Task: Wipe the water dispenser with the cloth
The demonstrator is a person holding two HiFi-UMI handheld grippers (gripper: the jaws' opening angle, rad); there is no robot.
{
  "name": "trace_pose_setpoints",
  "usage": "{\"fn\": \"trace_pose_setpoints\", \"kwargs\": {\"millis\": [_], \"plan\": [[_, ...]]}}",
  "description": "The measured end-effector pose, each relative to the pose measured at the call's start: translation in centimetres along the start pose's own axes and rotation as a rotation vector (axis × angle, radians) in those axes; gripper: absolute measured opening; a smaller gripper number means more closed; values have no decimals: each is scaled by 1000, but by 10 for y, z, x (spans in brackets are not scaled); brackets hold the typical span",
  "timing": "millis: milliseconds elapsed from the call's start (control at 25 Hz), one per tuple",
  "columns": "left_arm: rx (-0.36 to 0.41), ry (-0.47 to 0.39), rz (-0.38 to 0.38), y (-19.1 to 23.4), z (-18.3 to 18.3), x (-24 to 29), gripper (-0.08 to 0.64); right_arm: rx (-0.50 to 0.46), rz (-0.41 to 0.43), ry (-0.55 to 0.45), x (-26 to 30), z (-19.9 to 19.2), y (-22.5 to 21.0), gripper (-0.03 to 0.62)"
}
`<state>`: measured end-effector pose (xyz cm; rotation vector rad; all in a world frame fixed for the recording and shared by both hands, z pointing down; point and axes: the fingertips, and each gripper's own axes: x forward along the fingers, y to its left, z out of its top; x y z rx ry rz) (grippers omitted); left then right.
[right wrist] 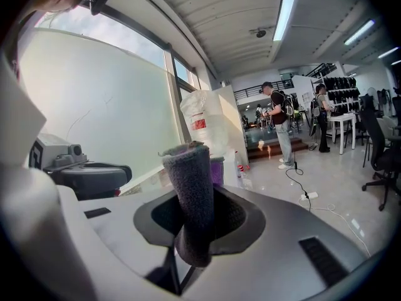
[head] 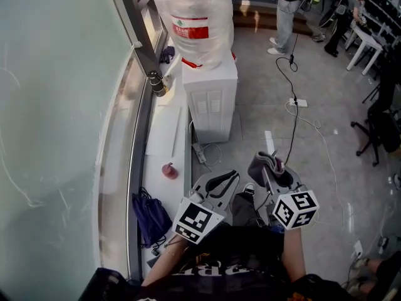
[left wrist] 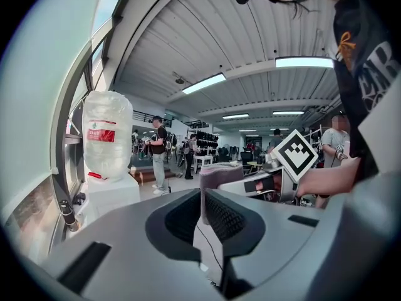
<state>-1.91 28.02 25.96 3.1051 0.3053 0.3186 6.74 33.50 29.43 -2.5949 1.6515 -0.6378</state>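
As the right gripper (right wrist: 197, 217) clamps it, the fuzzy grey cloth (right wrist: 190, 180) stands folded upright

You're clamping your right claw (right wrist: 195, 221) on a grey cloth (right wrist: 190, 174), which is standing upright before the water dispenser (right wrist: 202, 123).

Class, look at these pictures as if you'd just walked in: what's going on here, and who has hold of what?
A person stands holding a gripper in each hand. The right gripper is shut on a grey cloth, which sticks up from between its jaws. The left gripper is open with nothing in it. The white water dispenser, with a plastic-wrapped bottle on top, stands ahead by the window. Neither gripper touches it, so wiping has not yet begun.
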Motion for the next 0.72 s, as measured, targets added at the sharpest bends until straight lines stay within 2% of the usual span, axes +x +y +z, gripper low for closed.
{"fn": "trace_pose_setpoints", "kwargs": {"millis": [520,720], "plan": [[2,-5,32,-5,-2,-15,31,-45,9,11,-6,4,4,103],[7,-9,50,-9,-6,-23,31,-86,-17,9,-14,4,-9,103]]}}
